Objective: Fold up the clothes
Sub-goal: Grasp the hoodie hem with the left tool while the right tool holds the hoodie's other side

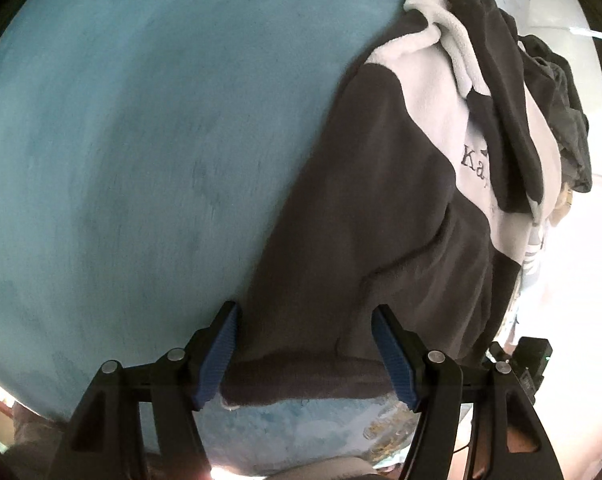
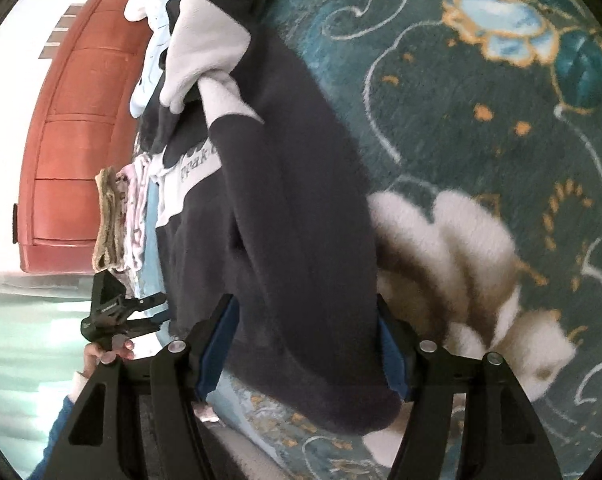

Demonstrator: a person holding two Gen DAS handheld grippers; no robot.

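Left gripper (image 1: pixel 305 344) open around hoodie (image 1: pixel 361 240) hem; right gripper (image 2: pixel 307 346) open around sleeve (image 2: pixel 301 240). Close both, keep cloth taut.

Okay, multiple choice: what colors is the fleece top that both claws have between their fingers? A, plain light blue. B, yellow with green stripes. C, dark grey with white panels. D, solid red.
C: the fleece top is dark grey with white panels across the chest and collar, seen between the fingers of the left claw and the right claw.
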